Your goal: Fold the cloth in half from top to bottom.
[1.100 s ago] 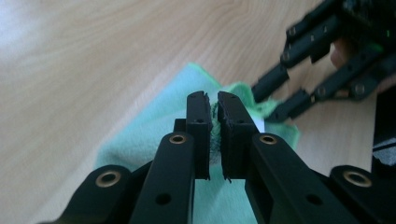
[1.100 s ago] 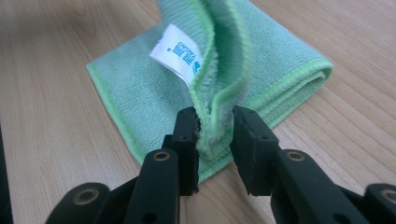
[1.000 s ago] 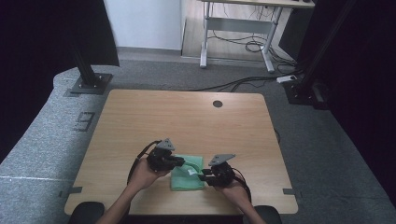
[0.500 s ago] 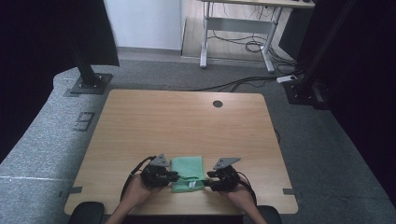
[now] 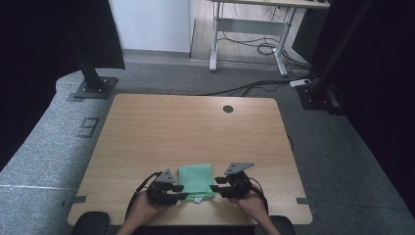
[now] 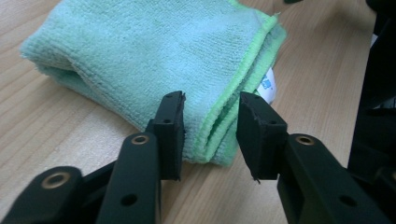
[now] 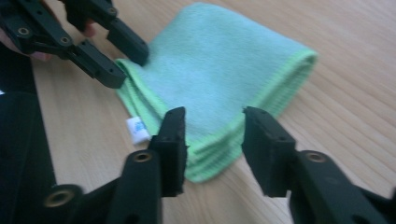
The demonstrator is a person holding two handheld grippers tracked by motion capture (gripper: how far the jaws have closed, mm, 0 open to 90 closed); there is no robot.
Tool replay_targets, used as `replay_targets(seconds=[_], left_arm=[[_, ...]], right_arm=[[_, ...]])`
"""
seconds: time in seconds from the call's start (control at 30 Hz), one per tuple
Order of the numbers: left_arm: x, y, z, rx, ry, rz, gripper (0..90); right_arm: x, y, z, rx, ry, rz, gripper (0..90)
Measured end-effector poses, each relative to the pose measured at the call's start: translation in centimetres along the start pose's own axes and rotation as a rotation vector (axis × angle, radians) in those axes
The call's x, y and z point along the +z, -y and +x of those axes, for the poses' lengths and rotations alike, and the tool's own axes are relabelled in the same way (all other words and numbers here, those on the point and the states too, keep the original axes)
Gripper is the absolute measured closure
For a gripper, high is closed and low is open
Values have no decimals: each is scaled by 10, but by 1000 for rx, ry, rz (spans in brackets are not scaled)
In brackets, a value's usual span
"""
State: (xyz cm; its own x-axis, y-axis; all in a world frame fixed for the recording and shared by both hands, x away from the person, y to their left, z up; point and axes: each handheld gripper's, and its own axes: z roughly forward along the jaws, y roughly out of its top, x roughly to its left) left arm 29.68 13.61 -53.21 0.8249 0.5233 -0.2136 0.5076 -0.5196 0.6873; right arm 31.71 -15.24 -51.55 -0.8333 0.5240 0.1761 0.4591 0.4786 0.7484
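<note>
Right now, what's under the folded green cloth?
The folded green cloth lies flat on the wooden table. A white tag pokes out at its near edge. Anything between the layers is covered.

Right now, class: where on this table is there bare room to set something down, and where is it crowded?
Free: the table between the green cloth and the far edge's hole. Crowded: the near edge, both hand-held grippers flanking the cloth.

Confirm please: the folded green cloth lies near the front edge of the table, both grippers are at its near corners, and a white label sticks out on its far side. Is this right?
Not quite. The white label sticks out on the near side of the folded green cloth, between the left gripper and the right gripper, as the high view shows. The rest is correct.
</note>
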Motion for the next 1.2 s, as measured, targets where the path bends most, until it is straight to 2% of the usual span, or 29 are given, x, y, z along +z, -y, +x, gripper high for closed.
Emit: replay_targets(seconds=[0.1, 0.17, 0.3, 0.4, 0.47, 0.63, 0.7, 0.77, 0.8, 0.87, 0.97, 1.07, 1.13, 1.2], left_arm=[[0, 2, -1, 2, -5, -7, 584], [1, 4, -2, 10, -18, -5, 576], [5, 5, -4, 53, -60, -1, 588], [8, 2, -5, 96, -100, 14, 612], [11, -1, -1, 127, -125, 18, 617], [20, -16, 20, 153, -168, 15, 619], [23, -22, 30, 138, -161, 5, 602], [23, -25, 36, 98, -126, -17, 522], [21, -25, 36, 79, -116, -33, 491], [14, -24, 35, 74, -118, -48, 461], [4, -21, 32, 79, -139, -57, 461], [2, -17, 36, 50, -138, -57, 495], [5, -15, 38, 38, -131, -48, 527], [8, -13, 38, 42, -139, -39, 572]], right_arm=[[8, 0, 5, -20, -19, 14, 654], [14, 1, 10, -38, -20, 43, 657], [25, 7, 12, -73, 17, 107, 664], [28, 8, 13, -89, 45, 116, 728], [29, 6, 13, -97, 68, 118, 766], [36, -1, 2, -77, 103, 106, 779], [39, -5, -5, -66, 112, 101, 776], [40, -8, -12, -47, 109, 99, 745], [39, -8, -14, -37, 107, 96, 704], [36, -9, -17, -26, 115, 86, 643], [27, -11, -18, -9, 107, 50, 651], [24, -15, -15, -27, 103, 31, 684], [29, -16, -12, -46, 100, 50, 705], [35, -16, -10, -75, 111, 87, 767]])
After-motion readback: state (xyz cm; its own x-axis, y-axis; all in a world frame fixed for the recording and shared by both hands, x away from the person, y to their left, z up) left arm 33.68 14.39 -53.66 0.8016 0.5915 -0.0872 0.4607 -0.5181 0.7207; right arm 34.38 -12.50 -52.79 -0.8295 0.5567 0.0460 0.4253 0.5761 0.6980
